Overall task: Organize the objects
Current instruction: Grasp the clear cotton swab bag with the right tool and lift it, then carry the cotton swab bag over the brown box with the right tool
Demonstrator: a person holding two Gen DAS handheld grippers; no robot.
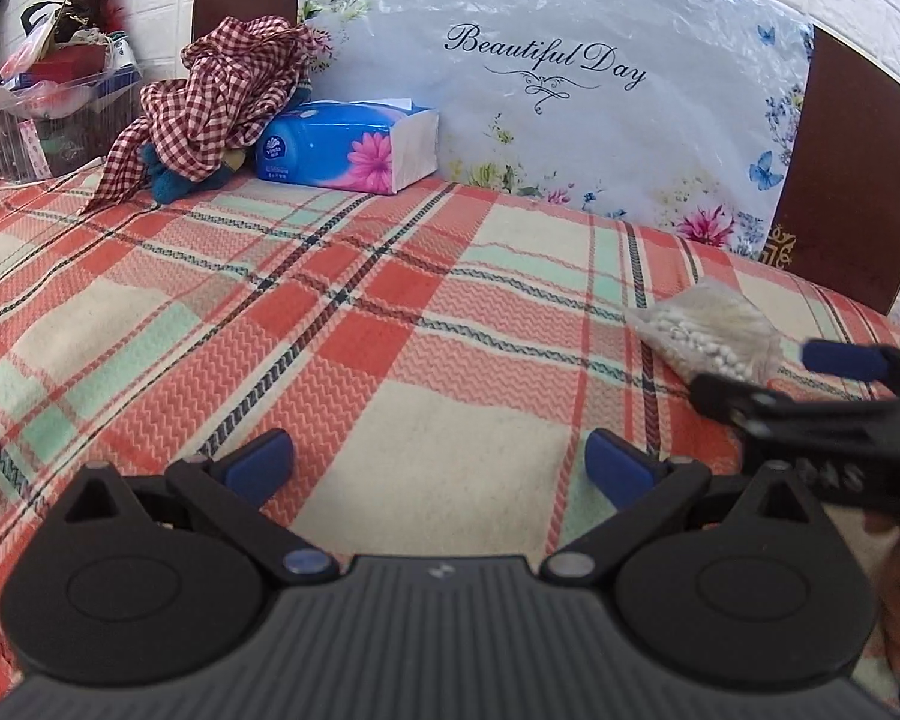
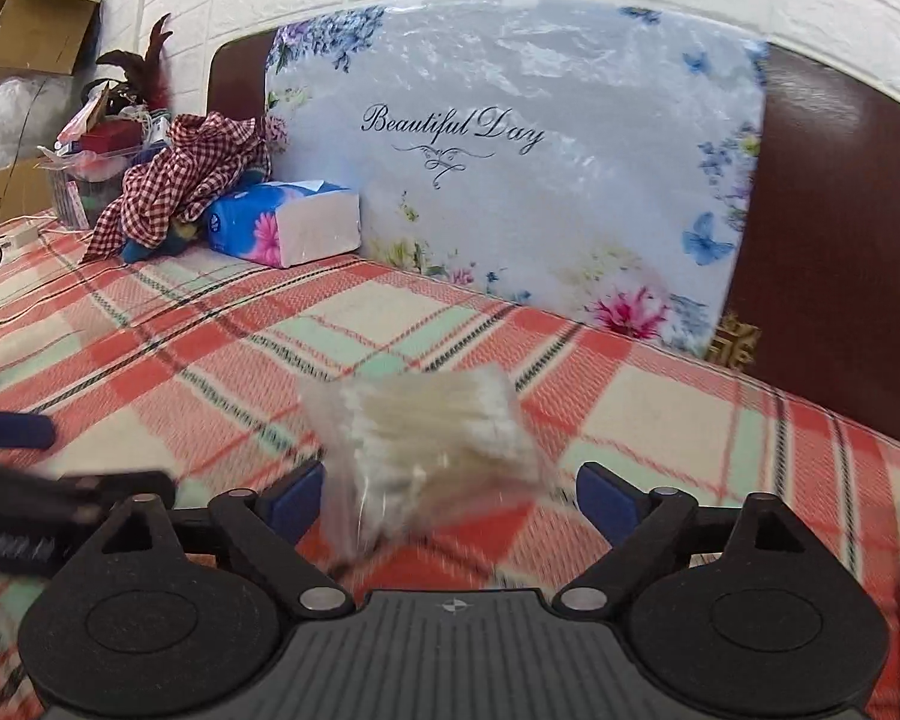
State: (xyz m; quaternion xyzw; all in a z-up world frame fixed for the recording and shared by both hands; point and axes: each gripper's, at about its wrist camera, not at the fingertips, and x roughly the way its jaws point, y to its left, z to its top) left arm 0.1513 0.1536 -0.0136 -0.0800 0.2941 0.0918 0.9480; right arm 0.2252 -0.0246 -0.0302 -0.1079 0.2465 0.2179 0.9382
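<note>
A: Status of tidy-up? What's judged done, what's left?

B: Little can be called done. A clear bag of cotton swabs (image 2: 426,456) is seen lying loose on the plaid bedcover (image 1: 354,324), near the right edge, well apart from the stuff at the headboard. The right gripper (image 2: 444,501) is seen spread wide; bag lies between the blue pads (image 2: 294,504) but isn't pinched, tho blur makes contact w/ the left pad hard to rule out. So nothing is held there. The left gripper (image 1: 438,462) is also spread wide, empty, only cover beneath it.

A: And the rest?

B: Tissue pack (image 1: 348,144) and checked cloth (image 1: 222,96) are piled by the floral pillow (image 1: 570,96); a basket of odds (image 1: 60,108) is beside them. Probably still to be sorted, no target spot is evident.

A: Diff. btw views?

B: Left view: bag shown sharp, w/ the right gripper just beside it. Right view: bag blurred, but a cardboard box (image 2: 36,24) and cables are shown at far left, not seen from the left cam.
</note>
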